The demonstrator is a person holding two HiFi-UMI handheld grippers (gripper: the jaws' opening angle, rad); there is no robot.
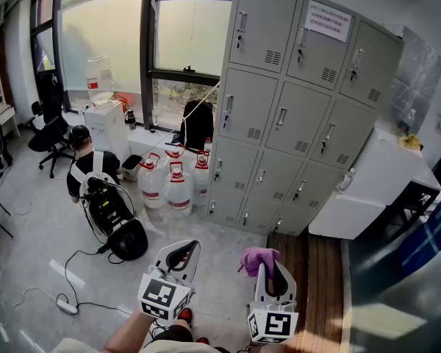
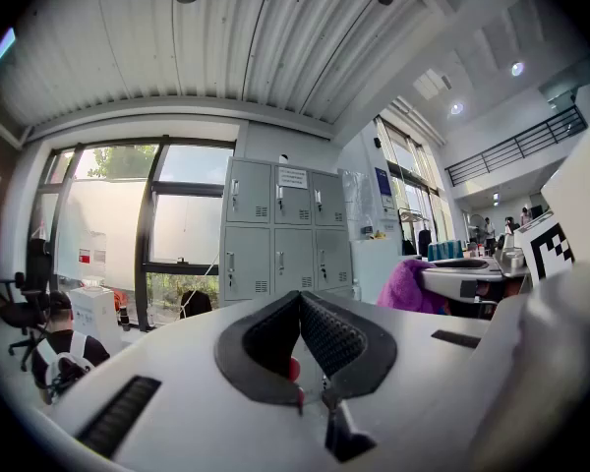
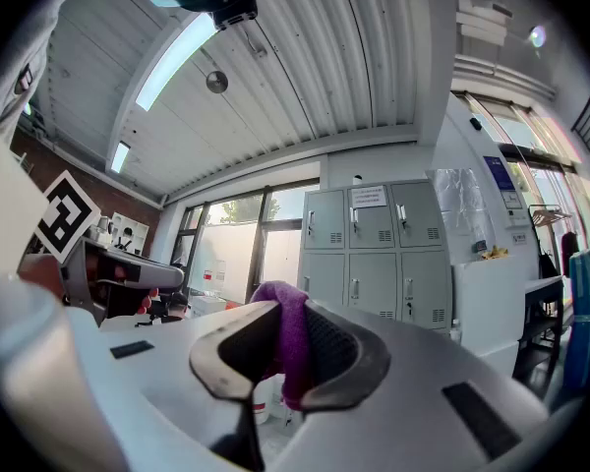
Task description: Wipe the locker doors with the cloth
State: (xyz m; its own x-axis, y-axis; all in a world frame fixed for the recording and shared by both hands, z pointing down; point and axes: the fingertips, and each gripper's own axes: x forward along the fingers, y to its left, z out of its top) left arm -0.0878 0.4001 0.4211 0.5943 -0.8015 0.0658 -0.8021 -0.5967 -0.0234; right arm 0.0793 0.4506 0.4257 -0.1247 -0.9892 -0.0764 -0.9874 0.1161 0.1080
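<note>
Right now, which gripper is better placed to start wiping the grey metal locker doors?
Right. The right gripper is shut on the purple cloth and points toward the grey metal lockers; the left gripper is shut with nothing between its jaws.

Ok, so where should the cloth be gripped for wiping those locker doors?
Probably just as it is held now. The right gripper is shut on the purple cloth by a lower fold, which leaves a loose bunch sticking out past the jaw tips. That soft bunch, not the jaws, would meet the locker doors head-on.
</note>
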